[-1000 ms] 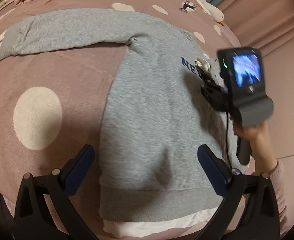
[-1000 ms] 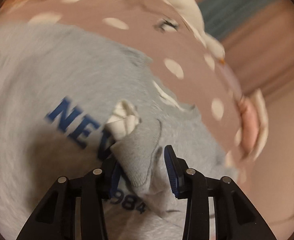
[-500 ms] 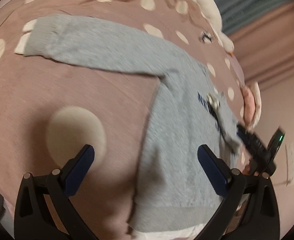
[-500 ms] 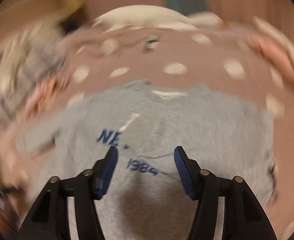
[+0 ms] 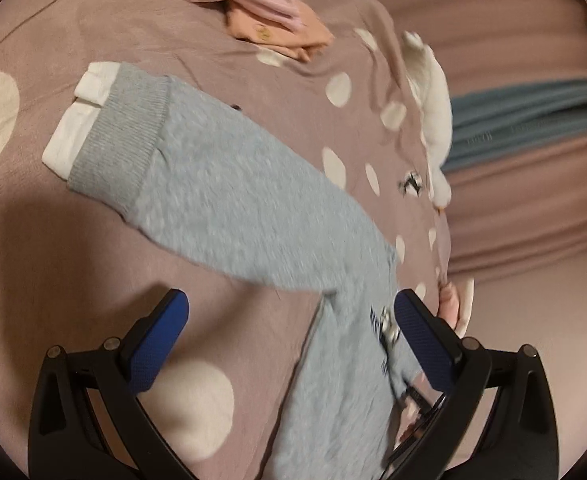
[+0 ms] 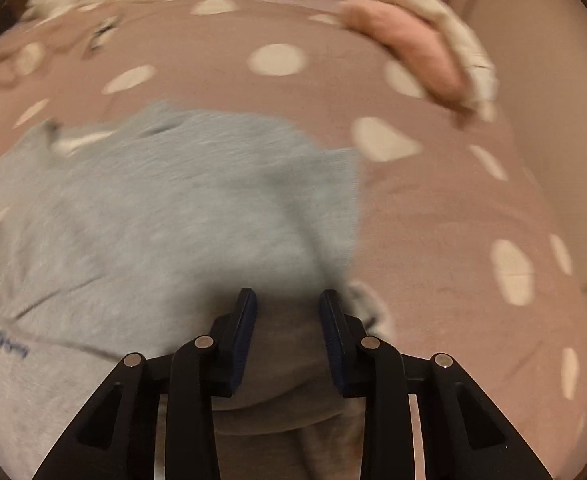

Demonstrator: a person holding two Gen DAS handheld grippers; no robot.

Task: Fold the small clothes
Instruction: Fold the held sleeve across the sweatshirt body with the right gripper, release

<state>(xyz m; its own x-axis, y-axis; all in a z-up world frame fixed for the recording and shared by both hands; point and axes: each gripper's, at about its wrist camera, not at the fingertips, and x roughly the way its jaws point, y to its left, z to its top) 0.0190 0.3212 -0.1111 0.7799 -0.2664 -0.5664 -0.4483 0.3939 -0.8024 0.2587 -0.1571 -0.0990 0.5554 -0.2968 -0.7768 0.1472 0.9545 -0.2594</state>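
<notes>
The grey sweatshirt (image 5: 249, 204) lies flat on the dotted bedspread (image 5: 73, 248), its sleeve reaching toward 10 o'clock. The left gripper (image 5: 289, 340) hovers over it, jaws spread and empty. The right gripper (image 6: 287, 336) is closing its jaws with grey fabric between them; contact unclear.

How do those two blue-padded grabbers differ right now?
The left gripper stands wide open with bare bedspread between its pads; the right gripper is narrow and closing, grey sweatshirt fabric between its pads. Both have black frames and hover over the same sweatshirt.
</notes>
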